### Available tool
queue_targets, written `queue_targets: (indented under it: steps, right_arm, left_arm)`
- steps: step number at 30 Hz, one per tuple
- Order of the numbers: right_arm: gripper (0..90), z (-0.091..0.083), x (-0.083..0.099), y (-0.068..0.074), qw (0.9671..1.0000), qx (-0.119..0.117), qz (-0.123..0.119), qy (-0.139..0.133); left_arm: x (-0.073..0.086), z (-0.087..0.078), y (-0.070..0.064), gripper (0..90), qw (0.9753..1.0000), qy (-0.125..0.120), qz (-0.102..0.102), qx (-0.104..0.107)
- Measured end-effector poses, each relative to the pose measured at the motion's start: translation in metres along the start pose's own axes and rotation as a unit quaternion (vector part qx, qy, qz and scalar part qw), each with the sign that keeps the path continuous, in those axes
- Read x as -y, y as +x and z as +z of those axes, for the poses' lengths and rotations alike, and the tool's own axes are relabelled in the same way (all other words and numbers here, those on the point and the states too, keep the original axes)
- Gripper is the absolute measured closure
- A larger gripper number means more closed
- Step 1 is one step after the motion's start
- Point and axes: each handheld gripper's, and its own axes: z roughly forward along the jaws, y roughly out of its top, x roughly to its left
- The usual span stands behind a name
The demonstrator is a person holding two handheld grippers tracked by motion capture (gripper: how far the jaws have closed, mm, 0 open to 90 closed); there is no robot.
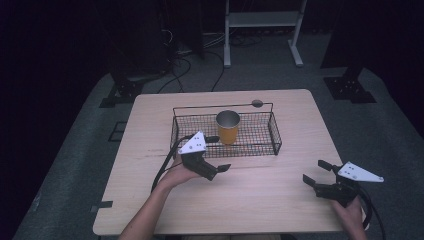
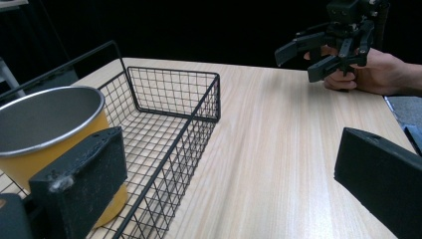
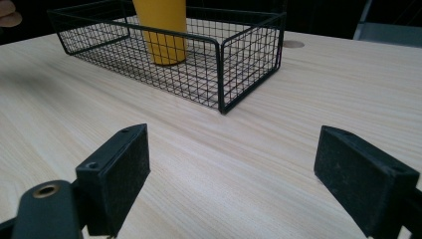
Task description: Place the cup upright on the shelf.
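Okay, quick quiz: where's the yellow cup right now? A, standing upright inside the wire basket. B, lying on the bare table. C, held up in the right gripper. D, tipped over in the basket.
A: the cup stands upright inside the basket, and both grippers are open.

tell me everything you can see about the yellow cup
The yellow cup is a tapered tumbler with a yellow outside and a dull silvery, metal-looking inside and rim. It stands upright, mouth open and apparently empty, on the mesh floor of the black wire basket, near the middle. The left gripper is open, with one jaw over the basket beside the cup; whether it touches the cup is unclear.
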Motion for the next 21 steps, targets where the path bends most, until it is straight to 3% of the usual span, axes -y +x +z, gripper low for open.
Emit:
queue_targets:
  steps: [21]
  right_arm:
    - [13.3, 0.000, 0.000, 0.000, 1.0000, 0.001, 0.001, 0.000]
  left_arm:
    - [0.016, -0.011, -0.020, 0.0, 1.0000, 0.001, -0.008, -0.003]
